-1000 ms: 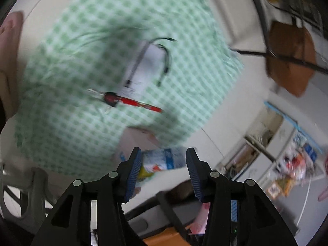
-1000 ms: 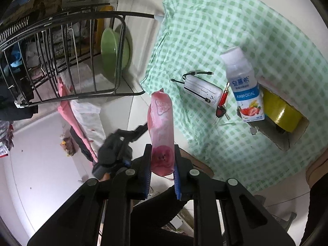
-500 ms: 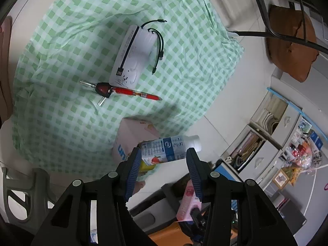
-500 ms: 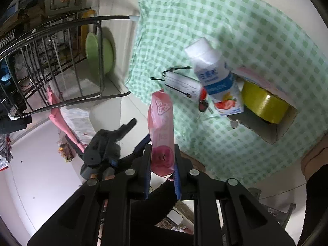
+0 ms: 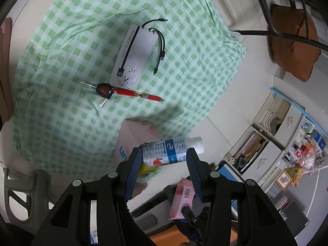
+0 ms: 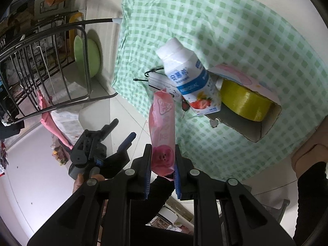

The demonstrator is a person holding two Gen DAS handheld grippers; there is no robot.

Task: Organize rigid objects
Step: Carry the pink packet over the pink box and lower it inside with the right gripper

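Yogurt bottle (image 5: pixel 172 151) lies sideways between our left gripper (image 5: pixel 164 165) fingers, which stand apart and seem to touch its sides, above the pink box (image 6: pixel 248 102) holding a yellow tape roll (image 6: pixel 244 100). Our right gripper (image 6: pixel 163 164) is clamped on a pink packet (image 6: pixel 163 123) that rises upright past its fingertips. Beyond the left fingers, a power bank (image 5: pixel 133 55), keys (image 5: pixel 103 91) and red pen (image 5: pixel 137 94) lie on the checked cloth (image 5: pixel 71 30).
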